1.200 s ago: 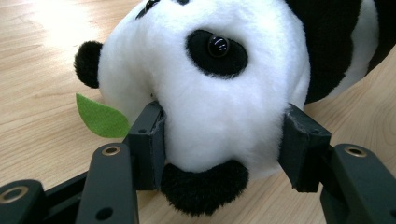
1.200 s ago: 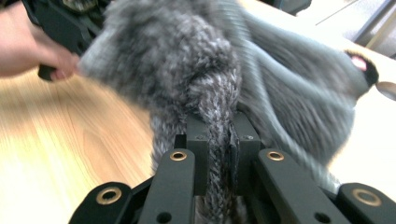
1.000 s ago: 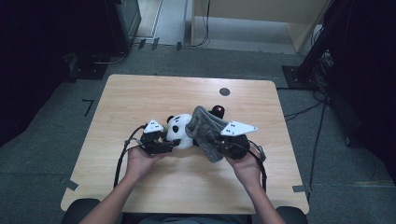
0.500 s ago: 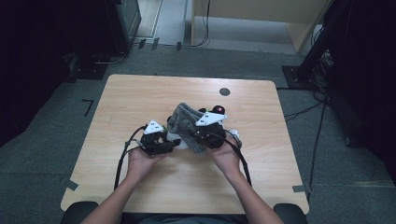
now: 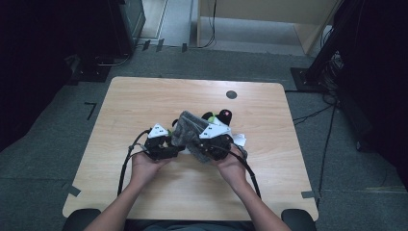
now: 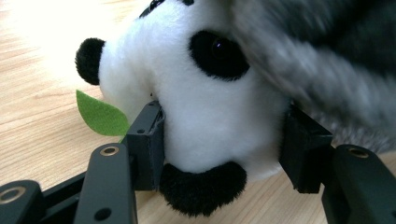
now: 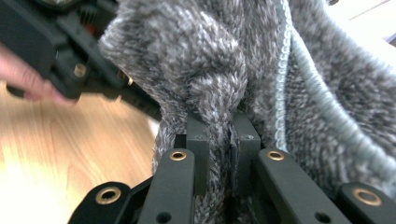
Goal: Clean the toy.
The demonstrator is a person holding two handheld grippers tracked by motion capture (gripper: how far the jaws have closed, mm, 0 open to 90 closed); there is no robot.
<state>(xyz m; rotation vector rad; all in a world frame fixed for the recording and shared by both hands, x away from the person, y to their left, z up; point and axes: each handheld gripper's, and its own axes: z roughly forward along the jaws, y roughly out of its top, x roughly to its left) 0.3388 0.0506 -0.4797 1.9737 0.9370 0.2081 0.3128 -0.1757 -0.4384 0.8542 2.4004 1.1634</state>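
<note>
A plush panda (image 6: 210, 116) with a green felt leaf (image 6: 100, 114) lies at the middle of the wooden table (image 5: 144, 96). My left gripper (image 6: 219, 140) is shut on the panda's white head, a pad pressed into each side. A grey knitted cloth (image 7: 327, 93) hangs over the panda from the right. My right gripper (image 7: 219, 135) is shut on a bunched fold of that cloth. In the high view the left gripper (image 5: 161, 142) and right gripper (image 5: 214, 139) sit close together, with the cloth (image 5: 185, 127) between them. It hides most of the panda (image 5: 224, 116).
A small dark round disc (image 5: 231, 94) is set in the table's far side. A cable (image 5: 126, 163) trails from the left gripper toward the near edge. Bare wood lies all around the hands. The floor beyond holds dark equipment and cables.
My right gripper has moved left and down with the grey cloth, drawing it over the panda's white head. The left gripper has stayed put on the panda.
</note>
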